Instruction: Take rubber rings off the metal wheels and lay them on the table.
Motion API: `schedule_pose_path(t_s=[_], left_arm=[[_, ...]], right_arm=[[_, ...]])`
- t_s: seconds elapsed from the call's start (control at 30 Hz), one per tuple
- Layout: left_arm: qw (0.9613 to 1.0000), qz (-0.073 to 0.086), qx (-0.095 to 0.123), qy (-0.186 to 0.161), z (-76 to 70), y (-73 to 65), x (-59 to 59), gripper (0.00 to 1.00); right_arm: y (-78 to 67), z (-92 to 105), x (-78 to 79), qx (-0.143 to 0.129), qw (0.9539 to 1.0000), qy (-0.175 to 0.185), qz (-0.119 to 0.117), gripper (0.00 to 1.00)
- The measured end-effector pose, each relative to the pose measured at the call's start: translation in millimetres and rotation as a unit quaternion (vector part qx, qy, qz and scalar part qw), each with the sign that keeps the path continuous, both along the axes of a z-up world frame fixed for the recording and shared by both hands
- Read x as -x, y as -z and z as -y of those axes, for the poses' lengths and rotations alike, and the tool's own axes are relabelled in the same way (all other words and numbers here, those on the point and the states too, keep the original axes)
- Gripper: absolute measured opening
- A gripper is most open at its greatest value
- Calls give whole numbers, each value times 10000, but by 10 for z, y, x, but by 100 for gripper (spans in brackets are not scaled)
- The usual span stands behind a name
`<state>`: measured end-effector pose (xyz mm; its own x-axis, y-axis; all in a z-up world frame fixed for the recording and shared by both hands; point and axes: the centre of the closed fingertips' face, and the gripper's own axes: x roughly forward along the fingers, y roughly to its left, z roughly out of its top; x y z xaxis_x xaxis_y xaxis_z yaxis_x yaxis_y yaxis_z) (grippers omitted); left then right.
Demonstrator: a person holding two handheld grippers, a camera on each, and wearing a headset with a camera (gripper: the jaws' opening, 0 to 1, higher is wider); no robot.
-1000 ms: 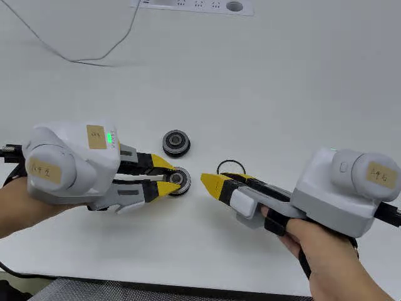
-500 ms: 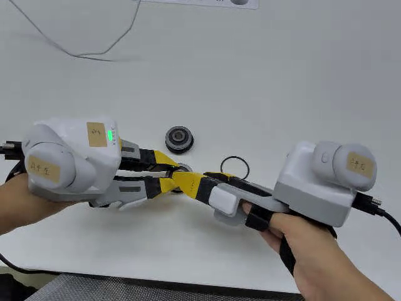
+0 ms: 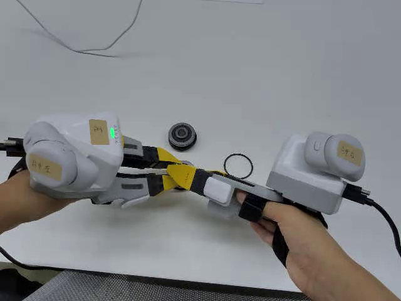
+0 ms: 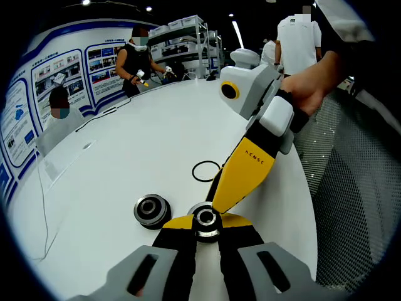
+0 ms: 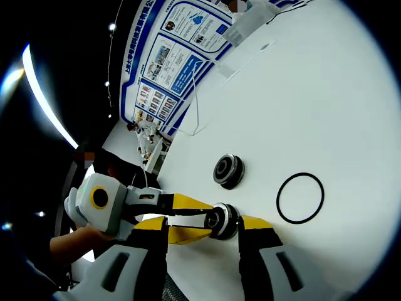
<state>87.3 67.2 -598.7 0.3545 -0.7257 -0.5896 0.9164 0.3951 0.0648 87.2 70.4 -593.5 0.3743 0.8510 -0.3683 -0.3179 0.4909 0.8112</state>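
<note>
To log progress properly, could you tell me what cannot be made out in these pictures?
Gripped wheel: whether its ring is on; jaws cover its rim in every view.
Right gripper: squeezing that wheel or merely around it; right gripper view, jaw tips hide contact.

- counter (image 3: 282, 75): plain white
- left gripper (image 3: 175, 174) and right gripper (image 5: 219, 227): white bodies, yellow-and-black jaws, tan labels; green light on the left
- far wheel (image 3: 182, 135) and held wheel (image 4: 205, 218): black, grey metal centres
- loose rubber ring (image 3: 238, 166): black
</note>
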Motion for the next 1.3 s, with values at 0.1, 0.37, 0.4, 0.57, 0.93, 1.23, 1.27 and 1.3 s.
schedule_pose_path(t_s=[0.1,0.37,0.4,0.57,0.93,1.23,1.27,1.3], left_arm=[[10000,2,-4,1,-1,-1,1,13],[10000,0,12,-6,-1,-3,2,13],[10000,1,12,-6,-1,-4,2,13],[10000,-7,22,-7,-2,-3,2,13],[10000,-6,13,-6,-2,-2,2,13],[10000,-2,9,-9,-1,-2,0,13],[10000,-2,10,-10,-1,-2,0,13],[10000,-2,13,-10,-1,-2,0,13]], right_arm=[[6,-9,11,6,10000,-1,-28,46],[1,-1,17,-85,9998,-19,-160,44],[3,6,15,-106,9997,-16,-197,43],[8,39,31,-150,9994,8,-302,39],[16,90,25,-119,9995,81,-264,30],[127,153,-20,172,9993,213,-251,14],[144,159,-25,214,9992,217,-247,12],[148,161,-29,232,9992,222,-233,11]])
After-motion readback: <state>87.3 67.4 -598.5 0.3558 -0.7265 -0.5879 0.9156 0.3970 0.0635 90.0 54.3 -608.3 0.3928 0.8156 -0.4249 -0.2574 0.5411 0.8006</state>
